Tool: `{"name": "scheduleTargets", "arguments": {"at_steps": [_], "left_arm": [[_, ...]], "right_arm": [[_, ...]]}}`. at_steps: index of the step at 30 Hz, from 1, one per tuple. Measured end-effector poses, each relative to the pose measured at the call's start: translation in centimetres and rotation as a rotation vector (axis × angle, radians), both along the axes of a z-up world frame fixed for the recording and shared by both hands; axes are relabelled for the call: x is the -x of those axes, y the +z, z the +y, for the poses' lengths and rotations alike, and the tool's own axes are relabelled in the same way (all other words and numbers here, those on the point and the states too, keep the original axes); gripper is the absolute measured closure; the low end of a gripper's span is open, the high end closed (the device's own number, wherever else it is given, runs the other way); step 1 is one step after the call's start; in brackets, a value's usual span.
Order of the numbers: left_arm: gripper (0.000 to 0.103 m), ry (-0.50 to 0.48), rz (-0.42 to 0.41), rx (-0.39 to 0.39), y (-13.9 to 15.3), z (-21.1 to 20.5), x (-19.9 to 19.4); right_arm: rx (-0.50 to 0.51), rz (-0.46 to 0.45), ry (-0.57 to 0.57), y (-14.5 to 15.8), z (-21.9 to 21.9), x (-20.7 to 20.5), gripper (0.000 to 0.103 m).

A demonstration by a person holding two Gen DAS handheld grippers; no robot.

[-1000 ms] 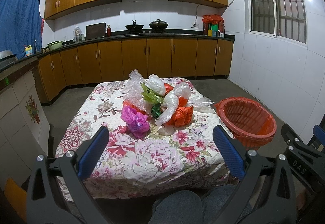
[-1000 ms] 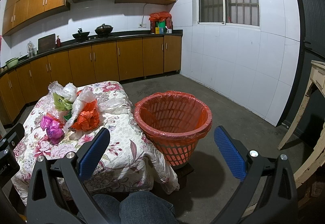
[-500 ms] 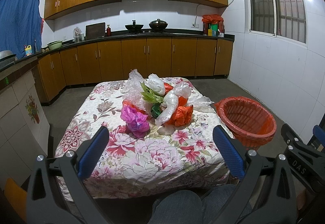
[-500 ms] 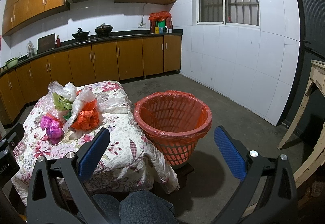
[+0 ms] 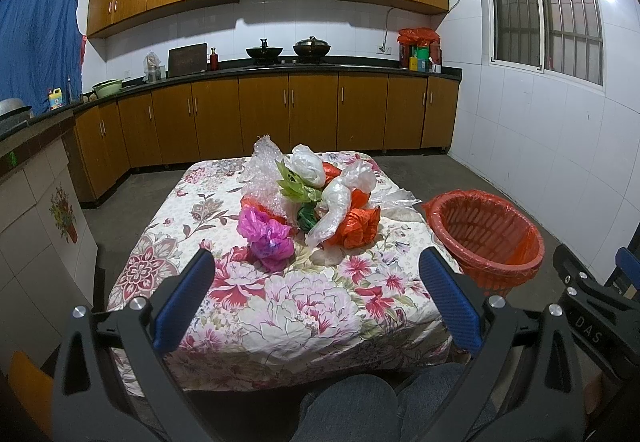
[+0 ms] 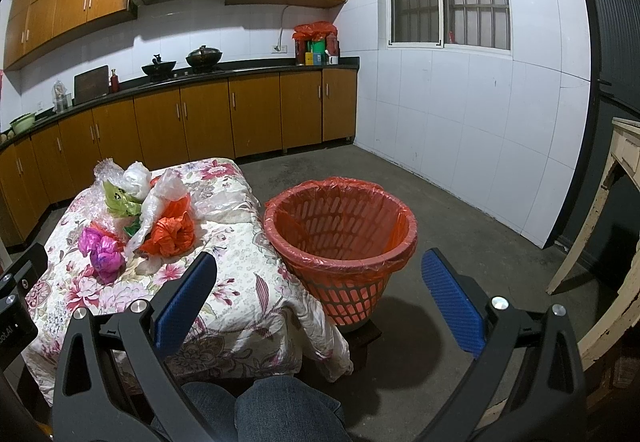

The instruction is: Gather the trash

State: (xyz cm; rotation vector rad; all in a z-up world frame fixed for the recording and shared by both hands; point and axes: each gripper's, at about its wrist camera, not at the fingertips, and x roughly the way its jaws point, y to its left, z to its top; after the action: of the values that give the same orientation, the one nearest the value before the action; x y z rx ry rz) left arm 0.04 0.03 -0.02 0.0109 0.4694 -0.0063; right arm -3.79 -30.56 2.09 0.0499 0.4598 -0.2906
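Both the left gripper (image 5: 316,298) and right gripper (image 6: 318,300) gape wide, holding nothing. Beyond, crumpled plastic bags (image 5: 308,209) heap mid-table on the floral cloth (image 5: 304,318); a slatted, bag-lined red basket (image 6: 340,242) stands beside the table's edge on bare concrete floor (image 6: 460,226).

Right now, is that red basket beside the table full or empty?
Empty, as far as shows: the red basket stands upright, its liner and slotted inner wall bare; its very bottom is hidden.

one red basket (image 6: 340,242), one floral table (image 5: 280,306), two pots (image 5: 288,50) on the stove, two grippers.
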Motion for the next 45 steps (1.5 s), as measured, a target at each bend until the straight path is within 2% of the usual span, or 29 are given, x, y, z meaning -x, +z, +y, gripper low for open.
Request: {"name": "scheduleTargets", "arguments": {"at_steps": [30, 36, 41, 45], "left_arm": [[0.004, 0.016, 0.0, 0.003, -0.3, 0.6, -0.2], [0.004, 0.105, 0.055, 0.065, -1.6, 5.4, -2.5], [0.004, 0.225, 0.11, 0.115, -3.2, 10.3, -4.9], [0.004, 0.248, 0.152, 0.136, -4.4, 12.4, -7.1]], "right_arm": [[0.013, 0.008, 0.017, -0.3, 0.3, -0.6, 0.002], [0.033, 0.033, 0.066, -1.3, 1.2, -2.4, 0.002], [-0.009, 0.047, 0.154, -1.4, 2.1, -5.0, 0.002], [-0.05, 0.069, 0.222, -1.7, 3.2, -7.7, 0.002]]}}
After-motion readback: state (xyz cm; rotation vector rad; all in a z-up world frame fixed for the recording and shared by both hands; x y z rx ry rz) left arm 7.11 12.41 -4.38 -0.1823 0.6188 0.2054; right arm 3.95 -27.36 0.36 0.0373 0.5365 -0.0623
